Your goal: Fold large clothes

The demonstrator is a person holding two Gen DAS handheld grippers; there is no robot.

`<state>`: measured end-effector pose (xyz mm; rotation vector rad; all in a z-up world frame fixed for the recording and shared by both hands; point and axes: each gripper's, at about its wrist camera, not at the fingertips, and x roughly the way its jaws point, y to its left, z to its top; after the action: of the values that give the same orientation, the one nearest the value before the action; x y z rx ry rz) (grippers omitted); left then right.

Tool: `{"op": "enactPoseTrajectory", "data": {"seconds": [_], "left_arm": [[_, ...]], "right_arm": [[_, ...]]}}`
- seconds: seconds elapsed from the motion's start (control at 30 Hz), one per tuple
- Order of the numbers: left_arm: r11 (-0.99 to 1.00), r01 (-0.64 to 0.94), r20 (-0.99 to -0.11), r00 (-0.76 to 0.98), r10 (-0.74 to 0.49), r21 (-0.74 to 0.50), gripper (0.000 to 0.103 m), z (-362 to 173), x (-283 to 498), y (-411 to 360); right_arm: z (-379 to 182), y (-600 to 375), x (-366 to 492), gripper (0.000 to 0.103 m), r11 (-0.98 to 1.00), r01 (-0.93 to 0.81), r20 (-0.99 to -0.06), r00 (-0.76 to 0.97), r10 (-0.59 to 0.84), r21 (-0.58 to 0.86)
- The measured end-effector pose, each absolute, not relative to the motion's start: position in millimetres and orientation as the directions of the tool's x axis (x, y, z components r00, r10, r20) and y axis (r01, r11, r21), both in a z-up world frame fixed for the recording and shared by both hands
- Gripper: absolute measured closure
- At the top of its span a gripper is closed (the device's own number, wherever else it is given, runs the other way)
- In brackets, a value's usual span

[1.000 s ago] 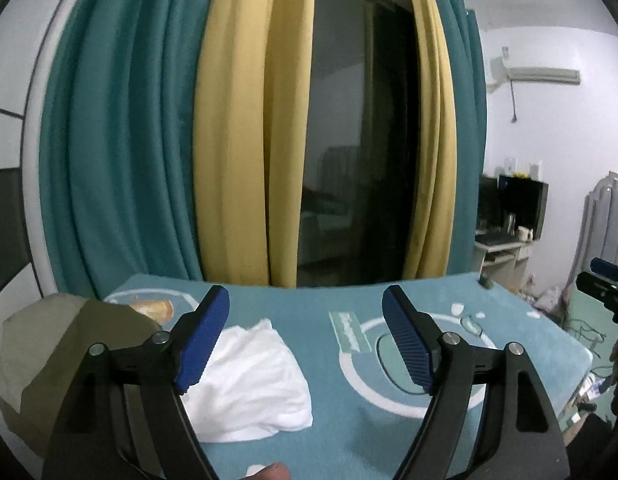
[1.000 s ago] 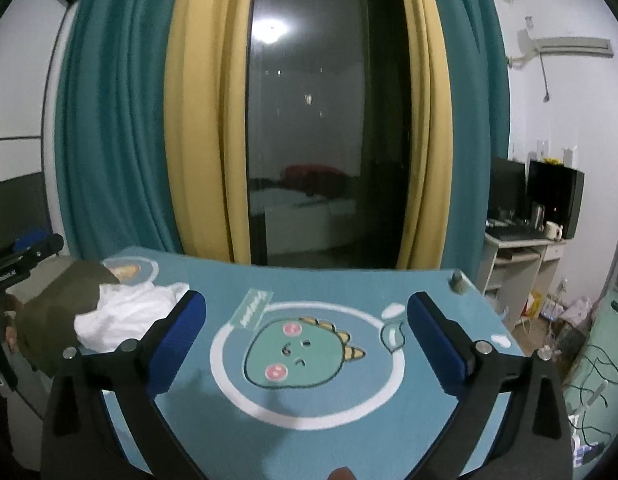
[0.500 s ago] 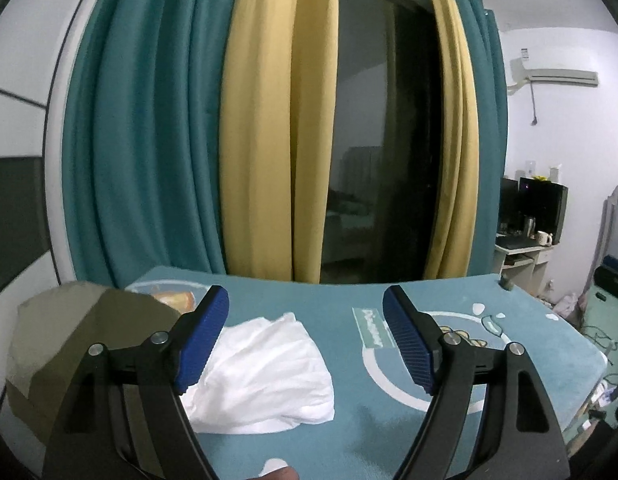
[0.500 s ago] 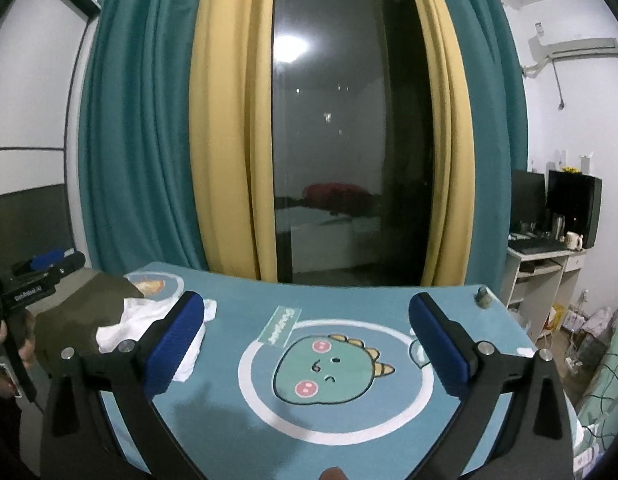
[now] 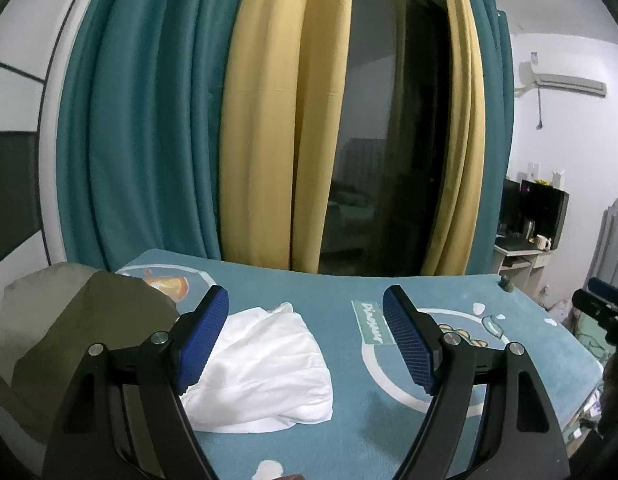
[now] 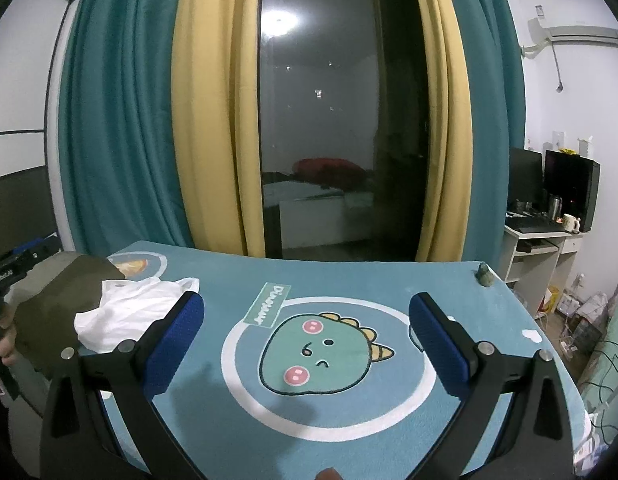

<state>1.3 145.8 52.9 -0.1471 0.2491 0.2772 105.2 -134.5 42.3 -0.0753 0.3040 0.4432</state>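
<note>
Both cams have tilted up vs 1 s ago. Left gripper (image 5: 305, 336) & right gripper (image 6: 305, 340) fingers spread, empty. White garment (image 5: 265, 364) untouched on surface (image 6: 349, 280); folding not begun.

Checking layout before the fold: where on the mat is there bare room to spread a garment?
Free: the dinosaur circle and mat right of it, out to the small figurine. Crowded: the left end, where the white garment lies against the olive garment.

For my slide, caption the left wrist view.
Open left gripper hovers above a crumpled white garment on the dinosaur mat.
</note>
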Motion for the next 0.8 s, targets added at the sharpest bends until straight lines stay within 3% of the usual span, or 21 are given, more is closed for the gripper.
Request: {"op": "enactPoseTrajectory", "data": {"seconds": [0.8], "left_arm": [[0.952,-0.288,-0.273,0.929,0.252,-0.103,0.021,52.0,6.8,145.3]], "right_arm": [[39.3,-131.3,112.6,0.002,0.900,-0.435,-0.329,0.851,0.410,-0.005]]}}
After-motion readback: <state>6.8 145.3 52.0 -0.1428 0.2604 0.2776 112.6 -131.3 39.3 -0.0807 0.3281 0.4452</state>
